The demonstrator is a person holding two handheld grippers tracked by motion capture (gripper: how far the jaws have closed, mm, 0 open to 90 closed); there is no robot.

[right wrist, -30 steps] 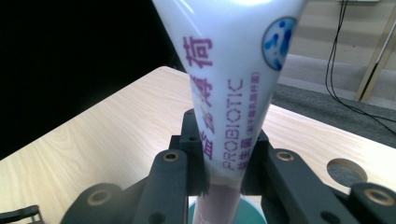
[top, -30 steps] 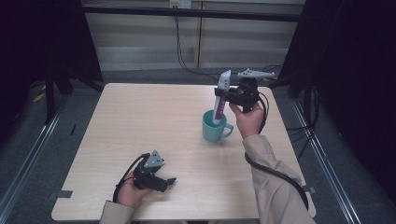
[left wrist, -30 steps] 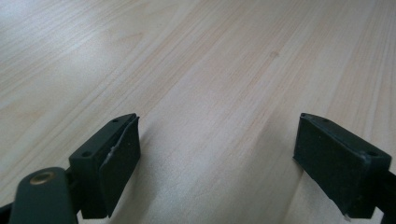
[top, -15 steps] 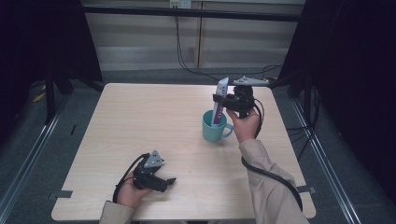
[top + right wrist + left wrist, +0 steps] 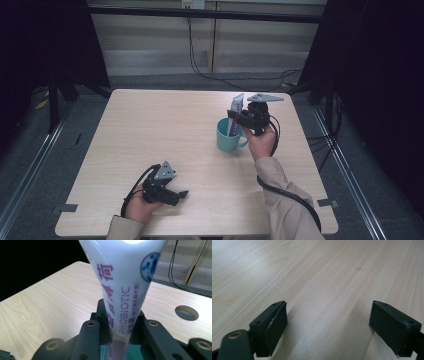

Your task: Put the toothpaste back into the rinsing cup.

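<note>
White toothpaste tube [image 5: 125, 290] stands clamped between right gripper [image 5: 239, 117] jaws, lower end inside teal mug [image 5: 228, 136] at 6 o'clock. Left gripper [image 5: 329, 327] jaws apart, empty.

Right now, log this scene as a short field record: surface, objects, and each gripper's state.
surface: light wooden table
cup: teal mug, upright, right of centre
tube: white toothpaste tube, lower end inside the mug
right gripper: shut on the tube, above the mug
left gripper: open, low over the table near its front edge, holding nothing
</note>
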